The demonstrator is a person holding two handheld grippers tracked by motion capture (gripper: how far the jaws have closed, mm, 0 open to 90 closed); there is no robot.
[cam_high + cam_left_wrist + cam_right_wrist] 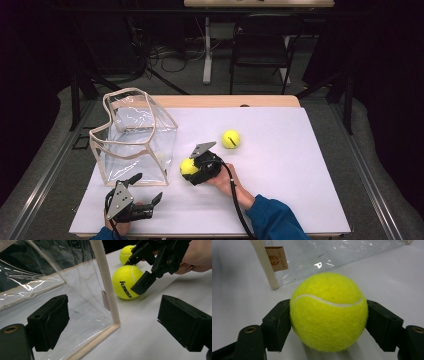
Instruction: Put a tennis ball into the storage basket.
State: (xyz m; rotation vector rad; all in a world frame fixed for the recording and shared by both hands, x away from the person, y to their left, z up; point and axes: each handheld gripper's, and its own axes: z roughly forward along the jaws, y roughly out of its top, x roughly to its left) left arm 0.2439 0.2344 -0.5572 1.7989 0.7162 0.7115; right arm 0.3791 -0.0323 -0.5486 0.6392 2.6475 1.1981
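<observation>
Left gripper [146,191]: nearest the high camera, at 7 o'clock on the table; jaws spread wide with nothing between them, aimed at the bag's near corner.
Table [300,200]: white sheet over a wooden top, the largest thing here.
Clear bag [134,137]: transparent plastic with beige fabric edging, standing open at 10 o'clock on the sheet; a small brown tag [276,258] on its edge seam carries writing too small to read.
Right gripper [189,169]: near the middle of the sheet, just at 3 o'clock of the bag; jaws clamped on both sides of a tennis ball.
Held tennis ball [329,311]: yellow, resting on the sheet just beside the bag's corner; black lettering on it reads "kawasa…" [125,289], the rest hidden.
Second tennis ball [230,139]: yellow with a dark mark, loose at 1 o'clock of the right gripper, apart from it.
</observation>
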